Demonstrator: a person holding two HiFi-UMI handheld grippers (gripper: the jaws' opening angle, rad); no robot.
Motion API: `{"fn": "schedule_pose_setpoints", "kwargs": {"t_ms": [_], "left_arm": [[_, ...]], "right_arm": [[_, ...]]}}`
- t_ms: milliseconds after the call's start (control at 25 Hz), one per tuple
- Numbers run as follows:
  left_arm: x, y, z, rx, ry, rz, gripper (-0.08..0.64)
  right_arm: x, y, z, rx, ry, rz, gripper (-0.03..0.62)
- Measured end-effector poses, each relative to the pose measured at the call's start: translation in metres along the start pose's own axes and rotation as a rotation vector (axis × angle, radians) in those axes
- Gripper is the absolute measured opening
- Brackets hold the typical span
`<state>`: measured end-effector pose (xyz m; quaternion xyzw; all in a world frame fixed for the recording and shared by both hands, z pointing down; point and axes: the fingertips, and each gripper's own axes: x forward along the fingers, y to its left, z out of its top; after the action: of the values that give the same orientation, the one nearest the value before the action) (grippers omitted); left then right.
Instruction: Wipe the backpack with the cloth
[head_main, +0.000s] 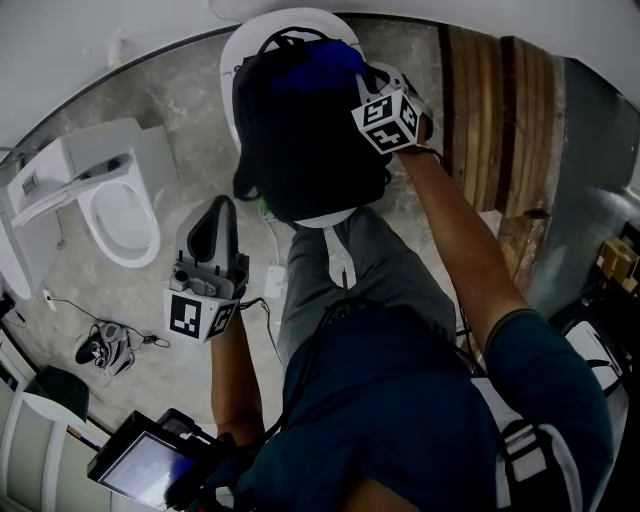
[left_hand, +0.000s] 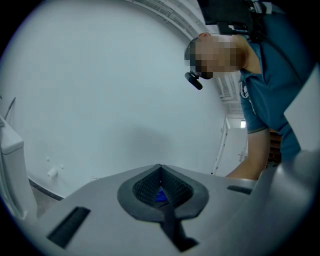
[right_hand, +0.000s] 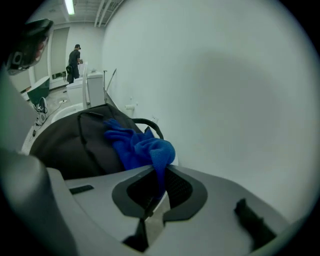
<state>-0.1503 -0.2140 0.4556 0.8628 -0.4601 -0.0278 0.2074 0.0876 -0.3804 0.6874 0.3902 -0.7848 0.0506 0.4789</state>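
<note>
Backpack (head_main: 300, 140), black, lies on a white round top (head_main: 326, 217), and covers most of it, so that only the rim shows at the near and far edges. A blue cloth (head_main: 312, 66) sits bunched on the far upper part of the backpack, near its carry handle.

The right gripper (head_main: 358, 78) reaches over the backpack from the right, and its jaws are clenched on one corner of the cloth. In the right gripper view the cloth (right_hand: 142, 146) runs down into the closed jaws of the right gripper (right_hand: 159, 174), while the rest of it lies in folds on the backpack (right_hand: 70, 145), with a plain white wall (right_hand: 225, 85) just behind.

The left gripper (head_main: 221, 207) is held upright, well apart from the backpack, off its near left edge and over the floor (head_main: 170, 110). In its own view the left gripper (left_hand: 161, 169) has its jaws pressed together at the tips (a small blue speck shows deep between the pads, too small to identify) and points at the wall (left_hand: 100, 90).

A toilet (head_main: 112, 205) stands to the left of the white top, and wooden boards (head_main: 500, 110) lie to the right.
</note>
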Motion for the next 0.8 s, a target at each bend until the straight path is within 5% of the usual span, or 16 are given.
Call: {"fn": "schedule_pose_setpoints", "kwargs": {"t_ms": [520, 800], "left_arm": [[0.008, -0.015, 0.007, 0.03, 0.009, -0.06, 0.003], [0.002, -0.022, 0.01, 0.043, 0.004, -0.085, 0.003]], "right_arm": [[-0.086, 0.101, -0.059, 0.258, -0.028, 0.112, 0.028], [-0.105, 0.133, -0.087, 0.294, -0.005, 0.136, 0.028]]}}
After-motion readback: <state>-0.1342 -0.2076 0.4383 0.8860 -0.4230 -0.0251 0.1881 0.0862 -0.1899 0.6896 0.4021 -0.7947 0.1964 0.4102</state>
